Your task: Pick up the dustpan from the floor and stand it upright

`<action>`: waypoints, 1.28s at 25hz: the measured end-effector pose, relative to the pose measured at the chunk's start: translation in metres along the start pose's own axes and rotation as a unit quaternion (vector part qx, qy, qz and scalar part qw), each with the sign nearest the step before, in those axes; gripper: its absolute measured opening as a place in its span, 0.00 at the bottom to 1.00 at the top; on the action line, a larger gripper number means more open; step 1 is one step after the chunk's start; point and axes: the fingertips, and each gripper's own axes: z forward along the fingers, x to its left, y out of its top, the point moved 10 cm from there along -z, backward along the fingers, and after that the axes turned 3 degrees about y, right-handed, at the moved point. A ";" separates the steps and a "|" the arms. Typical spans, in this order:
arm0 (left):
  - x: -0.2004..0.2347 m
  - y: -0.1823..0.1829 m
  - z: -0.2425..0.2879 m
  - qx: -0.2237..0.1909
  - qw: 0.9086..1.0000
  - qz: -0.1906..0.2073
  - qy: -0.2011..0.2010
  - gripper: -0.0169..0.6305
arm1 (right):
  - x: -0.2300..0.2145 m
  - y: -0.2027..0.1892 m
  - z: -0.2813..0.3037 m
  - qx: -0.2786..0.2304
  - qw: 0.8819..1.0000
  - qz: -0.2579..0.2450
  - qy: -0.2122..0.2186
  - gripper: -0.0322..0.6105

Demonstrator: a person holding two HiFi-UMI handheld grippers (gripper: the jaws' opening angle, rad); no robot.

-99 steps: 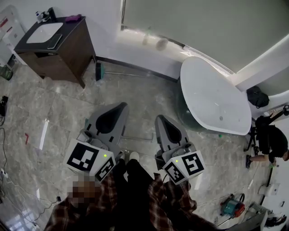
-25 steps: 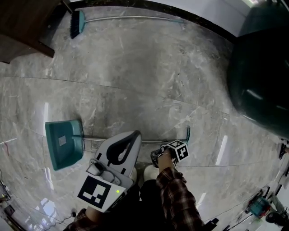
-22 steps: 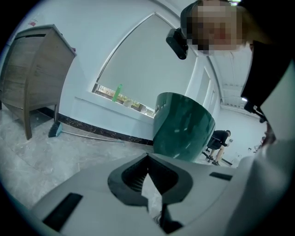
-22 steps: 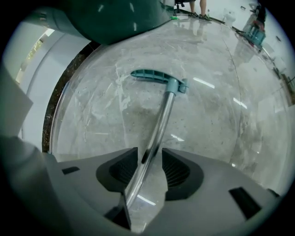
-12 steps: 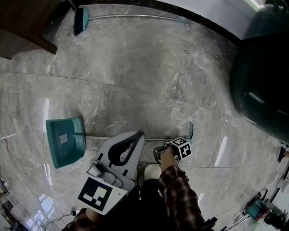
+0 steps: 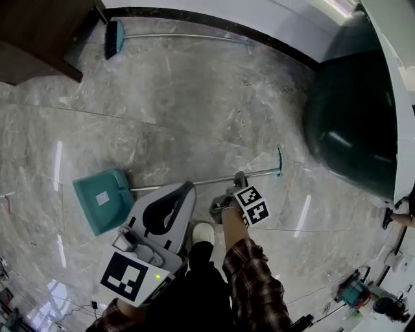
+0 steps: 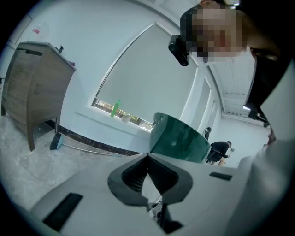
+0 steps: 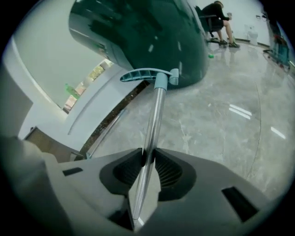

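The teal dustpan (image 6: 100,201) lies at the left of the floor, and its long metal handle (image 6: 259,173) runs right to a teal grip (image 6: 279,161). My right gripper (image 6: 238,178) has its jaws closing, and their pads press on the pole partway along. In the right gripper view the pole (image 8: 154,115) passes between the pads of the right gripper (image 8: 147,156) and ends at the grip (image 8: 147,74). My left gripper (image 6: 188,186) hovers over the pole near the pan, its tips together and nothing in them. The left gripper (image 7: 148,154) points out across the room.
A teal broom (image 6: 114,35) lies along the far wall. A dark green tub (image 6: 353,123) bulges at the right and a wooden cabinet (image 6: 39,39) stands at top left. The person's shoe (image 6: 202,232) is just below the grippers. Another person (image 8: 216,14) sits far off.
The right gripper has closed on the pole and lifted it, so the grip end now angles up and away. The left gripper has risen too.
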 end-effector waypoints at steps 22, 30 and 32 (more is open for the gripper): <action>-0.004 0.140 -0.198 -0.093 0.977 -0.010 0.194 0.04 | 0.276 -0.048 -0.162 0.008 0.874 -0.403 0.271 0.20; -0.010 0.148 -0.299 -0.138 0.947 -0.020 0.289 0.04 | 0.332 -0.124 -0.235 0.029 0.785 -0.518 0.339 0.20; -0.013 0.146 -0.323 -0.146 0.941 -0.022 0.306 0.04 | 0.333 -0.142 -0.252 0.030 0.767 -0.539 0.347 0.20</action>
